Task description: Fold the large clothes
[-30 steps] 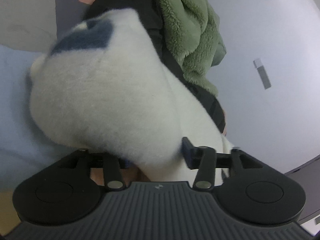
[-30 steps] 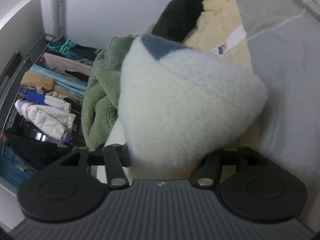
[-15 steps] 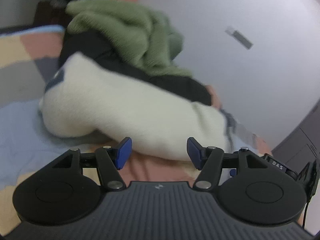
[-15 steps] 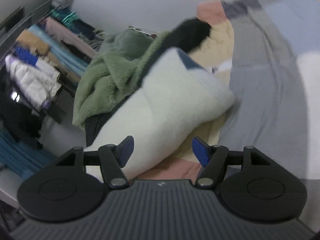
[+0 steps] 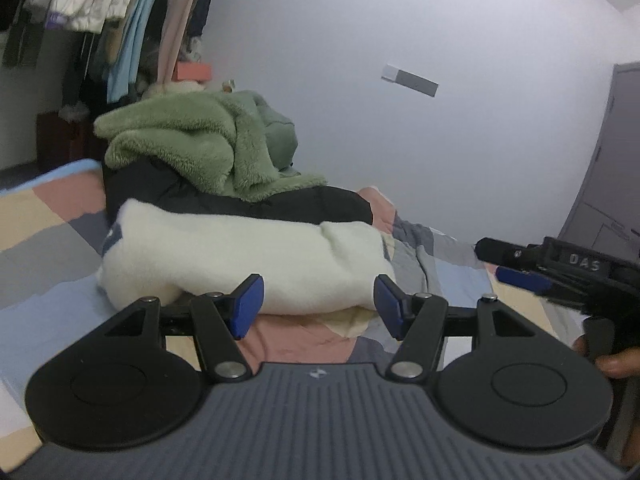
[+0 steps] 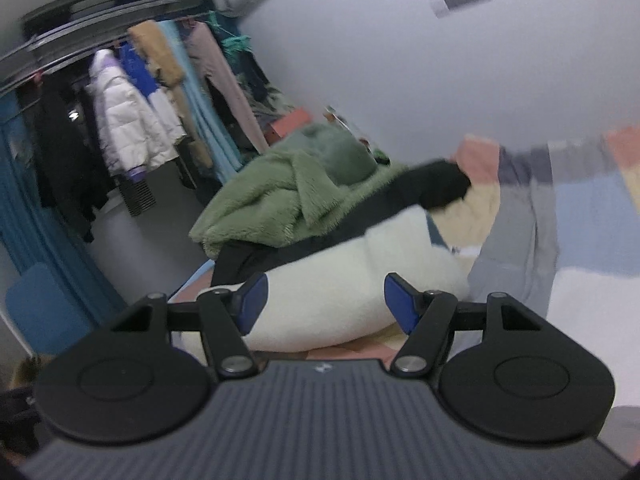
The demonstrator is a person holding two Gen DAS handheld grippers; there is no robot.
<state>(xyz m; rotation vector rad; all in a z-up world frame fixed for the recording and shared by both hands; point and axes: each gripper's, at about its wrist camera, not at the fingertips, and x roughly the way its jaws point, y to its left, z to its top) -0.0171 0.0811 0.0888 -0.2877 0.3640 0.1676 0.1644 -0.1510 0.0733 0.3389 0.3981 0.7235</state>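
A cream fleece bundle (image 5: 240, 256) lay beside green fleece (image 5: 188, 140) and a black garment (image 5: 312, 204) on patchwork pastel bedding (image 5: 44, 216).

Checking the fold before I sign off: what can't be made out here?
- Left wrist view: white fleece underside hidden against the bed.
- Black garment mostly buried under the green fleece.
- Right wrist view: bedspread blurred.

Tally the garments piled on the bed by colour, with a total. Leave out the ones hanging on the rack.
Cream-white fleece bundle, folded, in front: 1
Black garment behind it: 1
Green fleece garment on top of the black one: 1
Total: 3, all on the patchwork bed cover; anything buried under the pile is hidden.
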